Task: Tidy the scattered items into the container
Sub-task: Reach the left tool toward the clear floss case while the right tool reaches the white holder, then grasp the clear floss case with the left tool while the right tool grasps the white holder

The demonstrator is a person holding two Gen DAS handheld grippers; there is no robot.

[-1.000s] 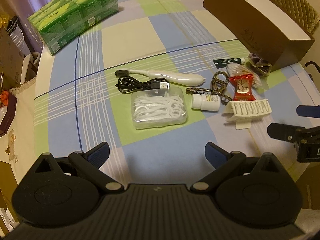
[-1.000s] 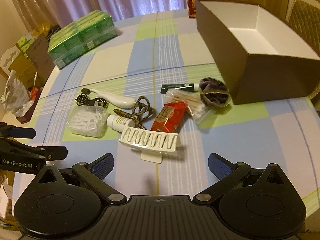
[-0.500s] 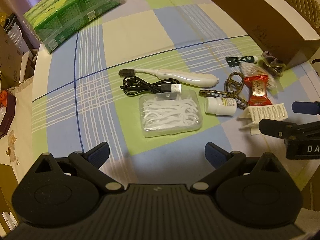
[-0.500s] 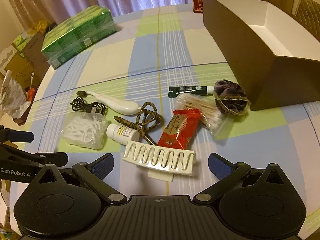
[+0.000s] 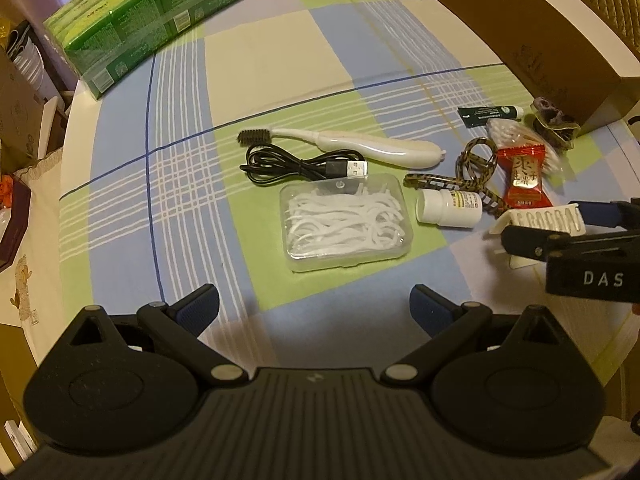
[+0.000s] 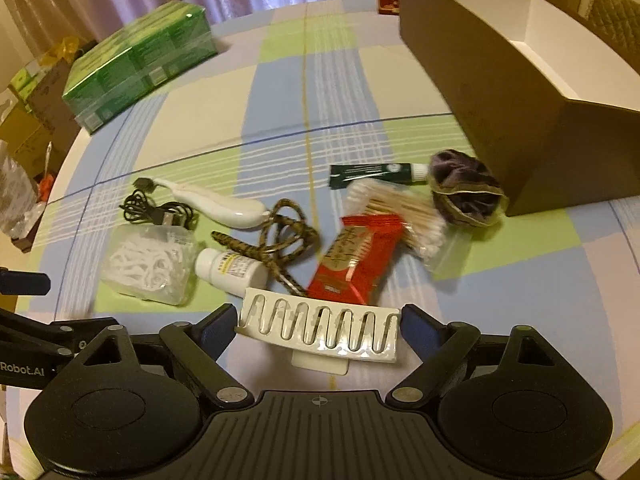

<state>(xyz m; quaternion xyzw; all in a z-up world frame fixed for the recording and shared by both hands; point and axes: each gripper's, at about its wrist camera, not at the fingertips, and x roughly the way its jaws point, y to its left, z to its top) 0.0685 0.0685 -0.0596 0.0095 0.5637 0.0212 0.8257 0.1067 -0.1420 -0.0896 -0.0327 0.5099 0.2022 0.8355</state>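
Since the earlier frame the right gripper [image 6: 318, 326] has advanced to the white hair claw clip [image 6: 320, 330]; its fingers stand open on either side of the clip, which lies on the table [image 6: 280, 96]. Left gripper [image 5: 314, 304] hangs with fingers open, short of the clear floss-pick box [image 5: 346, 222]. The brown container [image 6: 520, 92] stands at the far right, well apart from the clip.

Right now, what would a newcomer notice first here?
The white hair claw clip sits between the open right gripper fingers, at the near edge of a clutter of small items on the checked tablecloth. Beyond it, the open brown box waits at right, and a green multipack lies far left.
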